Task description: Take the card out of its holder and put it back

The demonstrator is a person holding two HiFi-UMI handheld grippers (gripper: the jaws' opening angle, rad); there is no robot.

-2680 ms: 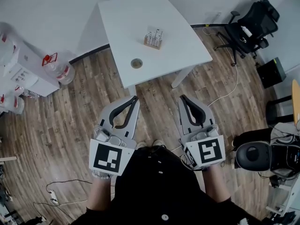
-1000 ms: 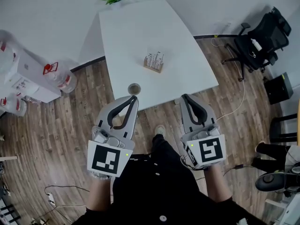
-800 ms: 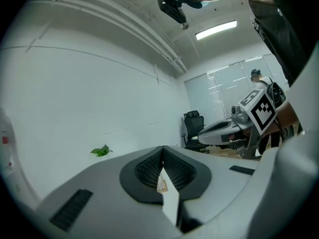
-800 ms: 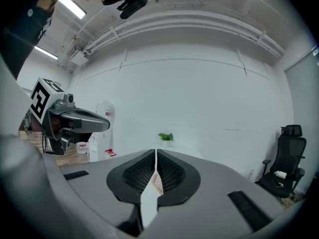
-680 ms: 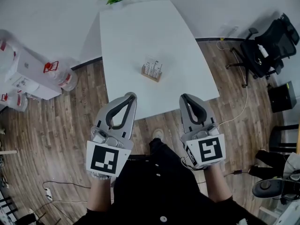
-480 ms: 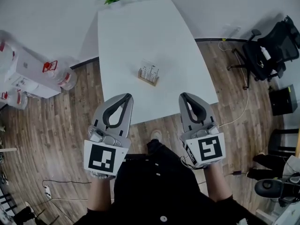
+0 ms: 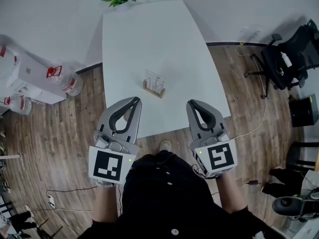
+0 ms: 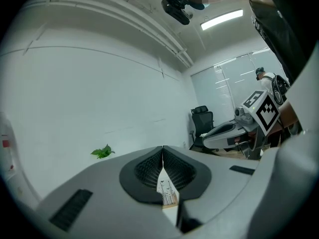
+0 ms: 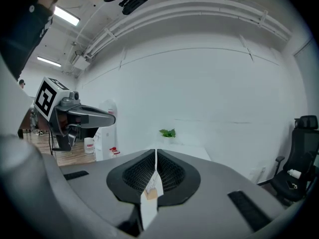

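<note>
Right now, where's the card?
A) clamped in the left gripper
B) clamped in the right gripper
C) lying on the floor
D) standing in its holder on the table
D: the card stands upright in its wooden holder on the white table, apart from both grippers. The left gripper and right gripper are shut on nothing near the table's near edge.

You have no text here that can be read. The card (image 7: 155, 80) in its holder (image 7: 152, 90) on the desk (image 7: 149, 34) bears dark print too small to make out; the red label (image 7: 54, 71) left of the desk is illegible too.
</note>
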